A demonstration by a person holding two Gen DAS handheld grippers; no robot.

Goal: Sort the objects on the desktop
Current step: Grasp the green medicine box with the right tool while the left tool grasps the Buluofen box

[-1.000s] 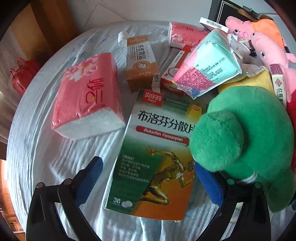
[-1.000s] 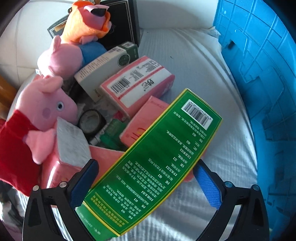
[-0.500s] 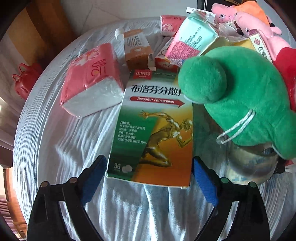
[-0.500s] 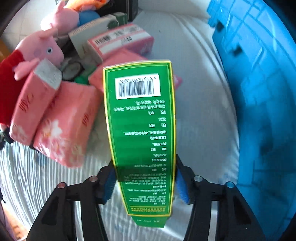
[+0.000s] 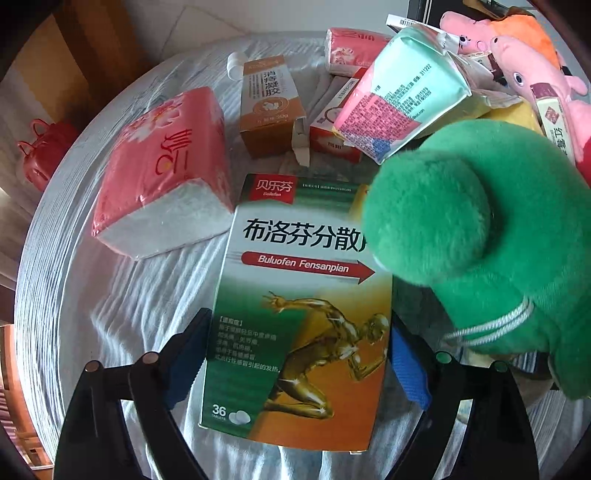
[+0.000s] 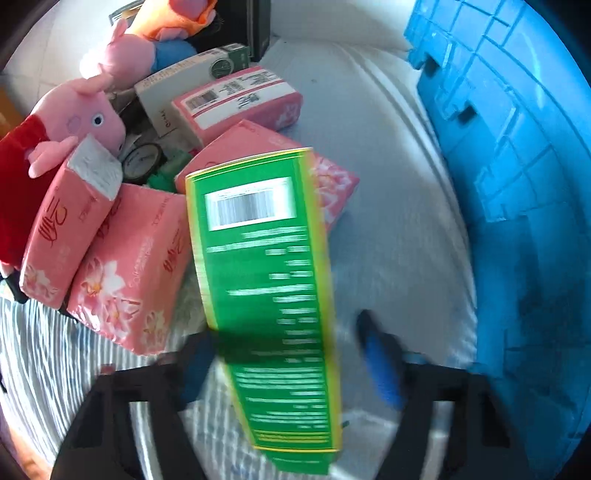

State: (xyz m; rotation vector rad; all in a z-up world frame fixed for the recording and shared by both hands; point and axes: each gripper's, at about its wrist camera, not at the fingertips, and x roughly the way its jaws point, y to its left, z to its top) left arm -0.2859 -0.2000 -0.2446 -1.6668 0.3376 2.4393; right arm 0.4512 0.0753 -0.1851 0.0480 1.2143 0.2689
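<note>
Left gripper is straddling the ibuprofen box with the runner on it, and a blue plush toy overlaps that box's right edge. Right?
Not quite. The left gripper does straddle the ibuprofen box, but the plush toy overlapping its right edge is green, not blue. The left wrist view shows it.

Round table draped in a white ribbed cloth, sunlit in bright streaks. Beyond its far edge, pale tiled floor and brown wooden furniture, with a small red bag set down beside it. Large blue plastic crate along the table's right side, its ribbed wall in shadow low down.
</note>
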